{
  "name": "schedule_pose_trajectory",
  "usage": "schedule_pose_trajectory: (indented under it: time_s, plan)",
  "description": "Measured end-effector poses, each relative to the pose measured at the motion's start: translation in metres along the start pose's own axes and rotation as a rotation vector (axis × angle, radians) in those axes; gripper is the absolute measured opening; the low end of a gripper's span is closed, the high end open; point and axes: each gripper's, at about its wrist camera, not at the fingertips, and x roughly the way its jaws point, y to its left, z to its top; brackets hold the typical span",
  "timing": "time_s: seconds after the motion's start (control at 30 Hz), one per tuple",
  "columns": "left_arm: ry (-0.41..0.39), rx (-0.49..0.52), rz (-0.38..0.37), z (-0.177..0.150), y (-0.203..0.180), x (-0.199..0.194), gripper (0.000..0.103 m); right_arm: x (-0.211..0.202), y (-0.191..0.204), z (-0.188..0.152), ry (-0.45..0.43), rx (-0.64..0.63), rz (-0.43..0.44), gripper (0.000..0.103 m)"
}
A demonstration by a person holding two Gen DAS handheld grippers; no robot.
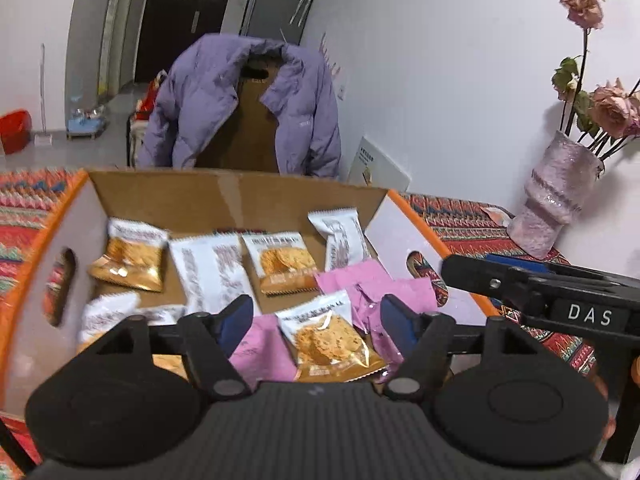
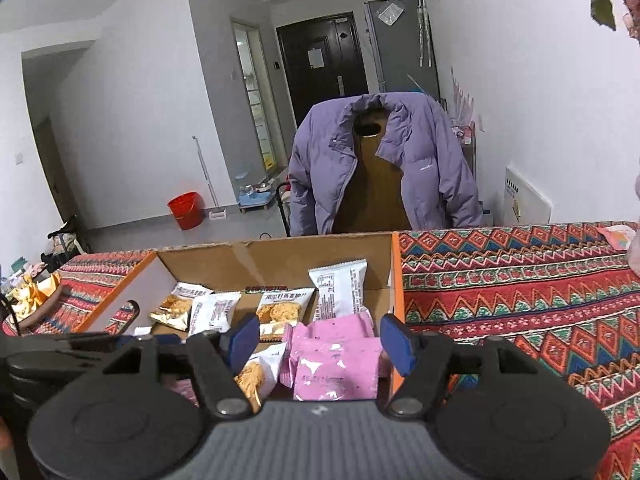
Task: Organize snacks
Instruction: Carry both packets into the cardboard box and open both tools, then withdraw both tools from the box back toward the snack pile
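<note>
- Left gripper (image 1: 316, 316): blue-padded jaws parted wide, gripping nothing, tilted down over an orange-and-white cookie packet (image 1: 330, 344).
- Right gripper (image 2: 318, 340): parted, empty, above pink packets (image 2: 336, 364).
- Packets lie inside the orange-edged cardboard box (image 1: 224, 196), 12 o'clock.

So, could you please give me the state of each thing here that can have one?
cardboard box: open-topped, holding loose packets.
pink packets: sealed, lying flat.
left gripper: jaws open, empty.
right gripper: jaws open, empty.
front door: closed.
purple jacket: draped over a chair.
</note>
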Motion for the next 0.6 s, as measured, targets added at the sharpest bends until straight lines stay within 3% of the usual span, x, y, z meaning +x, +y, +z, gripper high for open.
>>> schedule_pose_trajectory:
  time_s: [0.23,0.6]
  plan:
    - [-0.042,0.015,0.09,-0.001,0.014,-0.062,0.08,-0.048,0.013,-0.001,-0.003,-0.058,-0.004,0.07]
    - [-0.113,0.037,0.205,-0.078,0.019,-0.192,0.085,-0.144,0.051,-0.057,-0.026,-0.142,-0.006,0.088]
